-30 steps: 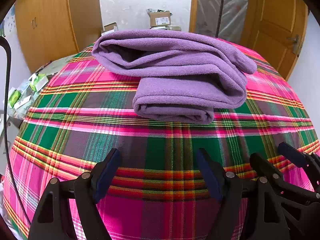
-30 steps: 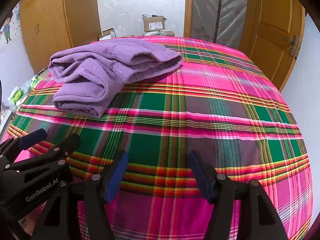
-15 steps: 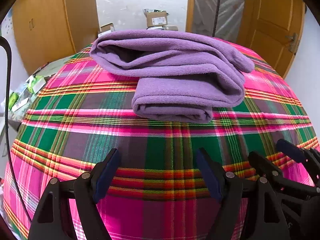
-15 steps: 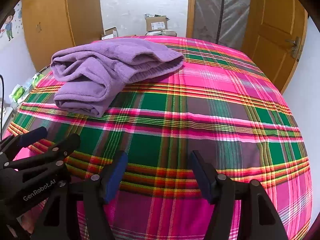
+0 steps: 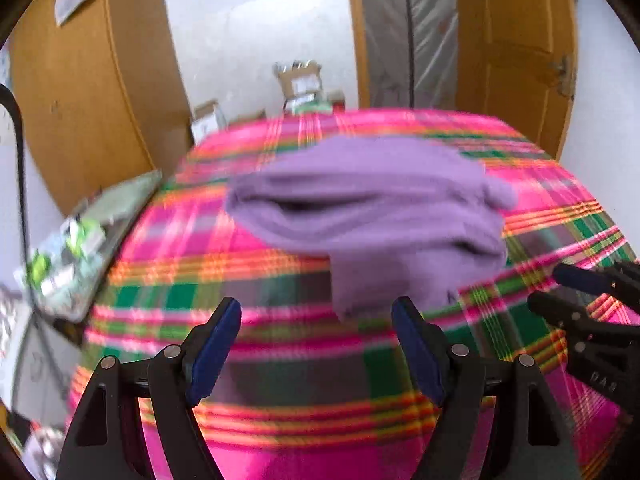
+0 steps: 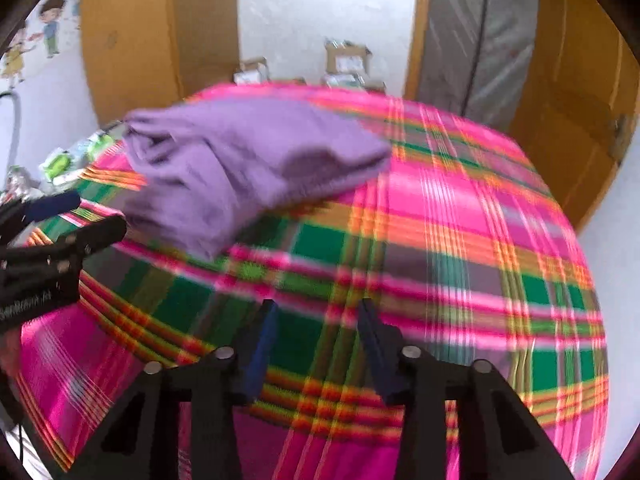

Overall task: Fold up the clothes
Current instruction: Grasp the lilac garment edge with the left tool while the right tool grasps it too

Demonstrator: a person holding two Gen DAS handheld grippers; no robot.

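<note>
A folded purple fleece garment (image 5: pixel 372 208) lies on the pink and green plaid cloth (image 5: pixel 280 352) that covers the table. My left gripper (image 5: pixel 316 320) hovers in front of it, open and empty, its blue pads wide apart. In the right wrist view the same garment (image 6: pixel 240 164) lies to the upper left. My right gripper (image 6: pixel 316 320) hangs over bare plaid (image 6: pixel 440 240), its jaws closing with nothing between them. Each gripper shows at the edge of the other's view: the right gripper (image 5: pixel 560 288) and the left gripper (image 6: pixel 76 216). Both views are blurred by motion.
Wooden cupboards (image 5: pixel 92 92) stand at the left and a wooden door (image 5: pixel 516 48) at the right. Cardboard boxes (image 5: pixel 300 80) sit on the floor beyond the table. A side surface with green packets (image 5: pixel 76 240) lies left of the table.
Both cameras have pulled up and back, so the garment looks smaller and farther. The right gripper's jaws have narrowed. The left gripper stays wide.
</note>
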